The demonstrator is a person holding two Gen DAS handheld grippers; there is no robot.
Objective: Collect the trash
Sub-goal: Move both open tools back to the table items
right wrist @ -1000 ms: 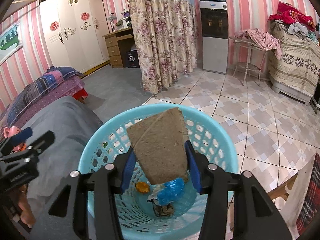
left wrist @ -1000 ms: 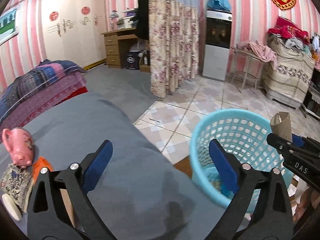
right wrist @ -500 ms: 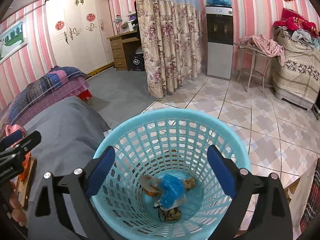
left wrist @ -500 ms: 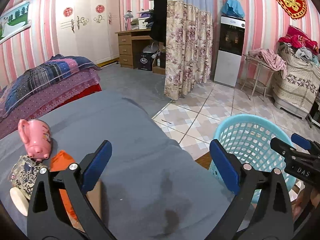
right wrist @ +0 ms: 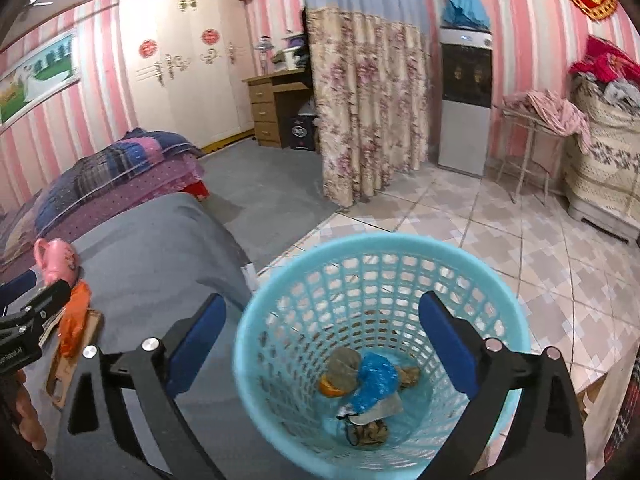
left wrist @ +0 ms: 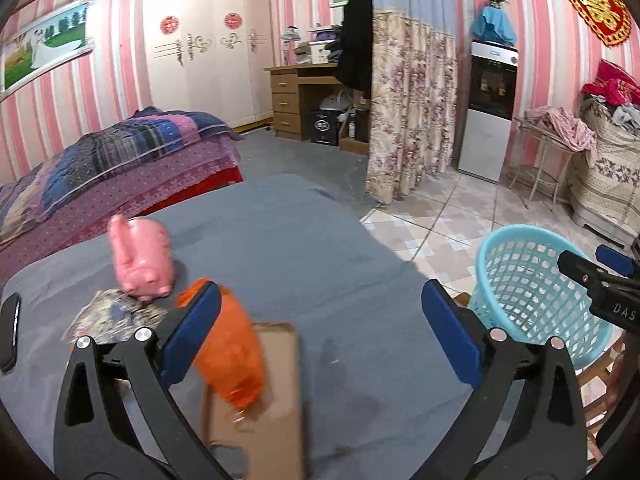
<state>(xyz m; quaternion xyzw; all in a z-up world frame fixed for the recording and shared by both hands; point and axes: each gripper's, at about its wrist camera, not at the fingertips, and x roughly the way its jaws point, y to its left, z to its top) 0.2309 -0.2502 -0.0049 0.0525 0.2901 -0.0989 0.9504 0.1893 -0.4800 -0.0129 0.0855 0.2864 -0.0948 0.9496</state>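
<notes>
My right gripper [right wrist: 323,304] hovers over the light blue mesh basket [right wrist: 360,240], its jaws still opening with nothing between them. At the basket's bottom lie a brown cardboard scrap [right wrist: 346,364], a blue plastic bag [right wrist: 376,376] and other bits. My left gripper [left wrist: 320,296] is open and empty above the grey-covered table [left wrist: 300,240]. Its left finger partly covers an orange plastic bag [left wrist: 236,360] lying on a flat cardboard piece [left wrist: 276,420]. The basket [left wrist: 520,272] stands off the table's right edge.
A pink pig figure [left wrist: 142,256] and a crumpled patterned wrapper [left wrist: 116,316] sit left on the table, a dark phone [left wrist: 10,332] at the far left edge. A quilted bed [left wrist: 120,160] lies behind; tiled floor [right wrist: 520,240] spreads beyond the basket.
The right gripper opened and the brown cardboard piece fell into the basket. The left gripper swung left across the table, bringing the orange bag and the flat cardboard under it.
</notes>
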